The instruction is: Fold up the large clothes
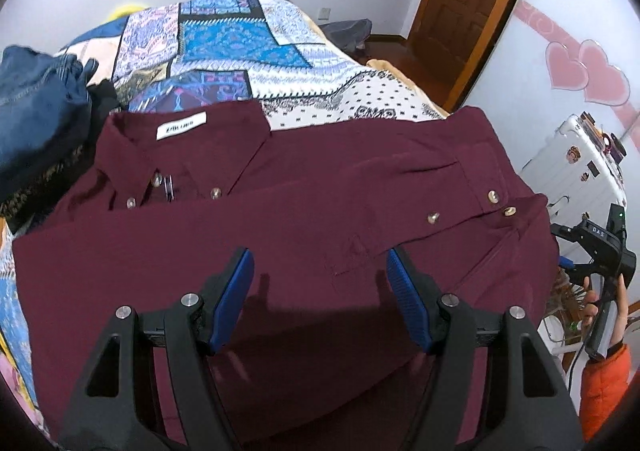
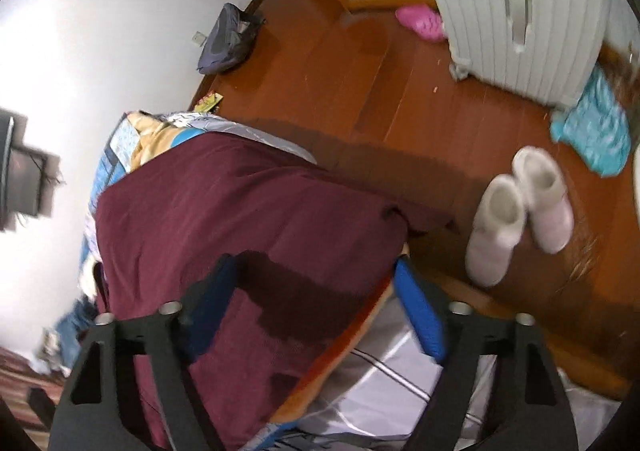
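- The maroon shirt [image 1: 304,211] is laid out front-up on the bed [image 1: 248,47], spread right ahead of the left gripper [image 1: 320,291], collar and white label off to the far left of the fingers.
- One sleeve looks to be folded across the chest already, cuff buttons [image 1: 492,197] ending up ahead and to the right of the left fingers.
- Left gripper's fingers are spread wide apart over the chest pocket area, nothing pinched between them.
- Right gripper [image 2: 316,311] is also parted wide, nothing caught in it; it's hovering at the bed's edge, with shirt fabric [image 2: 240,219] ahead and under the left-hand finger, and floor plus a pair of white slippers [image 2: 520,219] out past the right-hand finger.
- In the right wrist view, part of the shirt seems to be draped over the bed's edge, though that view is blurry so it can't be said for sure.
- Handling guess: thin, soft woven fabric, light, will flop and crease the second it's lifted. Not slippery-looking, so a pinch should hold fine.
- Best taken at a seam or hem, probably the overhanging edge near the right fingers, since doubled fabric there gives more to bite on. Buttons are better avoided.
- A denim pile [image 1: 36,119] sits far left of the left fingers, well apart from the fold area.
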The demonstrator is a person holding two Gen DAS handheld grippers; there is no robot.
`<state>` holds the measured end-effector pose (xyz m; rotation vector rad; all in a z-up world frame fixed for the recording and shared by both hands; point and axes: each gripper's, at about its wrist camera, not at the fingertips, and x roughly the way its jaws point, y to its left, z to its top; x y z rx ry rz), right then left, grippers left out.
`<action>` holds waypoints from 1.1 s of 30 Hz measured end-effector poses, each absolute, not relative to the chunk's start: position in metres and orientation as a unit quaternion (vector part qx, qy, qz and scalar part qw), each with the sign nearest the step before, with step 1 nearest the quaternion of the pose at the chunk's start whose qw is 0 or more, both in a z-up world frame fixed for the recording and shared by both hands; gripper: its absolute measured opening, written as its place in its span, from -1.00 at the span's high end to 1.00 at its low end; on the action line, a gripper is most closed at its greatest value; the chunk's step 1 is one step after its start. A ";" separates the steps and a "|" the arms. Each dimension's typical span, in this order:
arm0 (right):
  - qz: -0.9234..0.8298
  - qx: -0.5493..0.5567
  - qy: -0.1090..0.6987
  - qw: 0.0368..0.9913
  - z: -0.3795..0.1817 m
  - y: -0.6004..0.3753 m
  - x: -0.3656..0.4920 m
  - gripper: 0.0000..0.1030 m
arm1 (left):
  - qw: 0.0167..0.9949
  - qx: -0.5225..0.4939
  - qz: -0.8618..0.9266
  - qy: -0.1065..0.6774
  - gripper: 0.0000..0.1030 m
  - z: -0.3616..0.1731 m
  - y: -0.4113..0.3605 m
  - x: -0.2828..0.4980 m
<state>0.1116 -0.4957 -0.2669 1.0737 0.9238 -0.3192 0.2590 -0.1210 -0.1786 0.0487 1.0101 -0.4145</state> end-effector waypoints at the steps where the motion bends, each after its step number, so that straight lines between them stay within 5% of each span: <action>1: -0.146 0.504 0.413 0.744 -0.268 -0.497 0.110 -0.32 | 0.854 0.020 -0.195 0.482 -0.31 -0.180 -0.118 0.259; 4: -0.172 0.504 0.395 0.749 -0.262 -0.496 0.106 0.02 | 0.853 0.007 -0.186 0.487 -0.31 -0.185 -0.110 0.260; 6: -0.186 0.481 0.390 0.762 -0.253 -0.492 0.106 0.51 | 0.852 -0.005 -0.181 0.491 -0.31 -0.187 -0.103 0.261; 9: -0.184 0.460 0.389 0.777 -0.241 -0.489 0.111 0.83 | 0.852 -0.021 -0.175 0.493 -0.31 -0.189 -0.094 0.262; 25: 0.053 0.309 0.281 0.907 -0.069 -0.366 0.174 0.90 | 0.888 -0.029 -0.139 0.437 -0.31 -0.161 -0.052 0.236; 33: 0.145 0.210 0.397 0.882 -0.121 -0.261 0.201 0.88 | 0.892 -0.011 -0.138 0.431 -0.31 -0.161 -0.048 0.225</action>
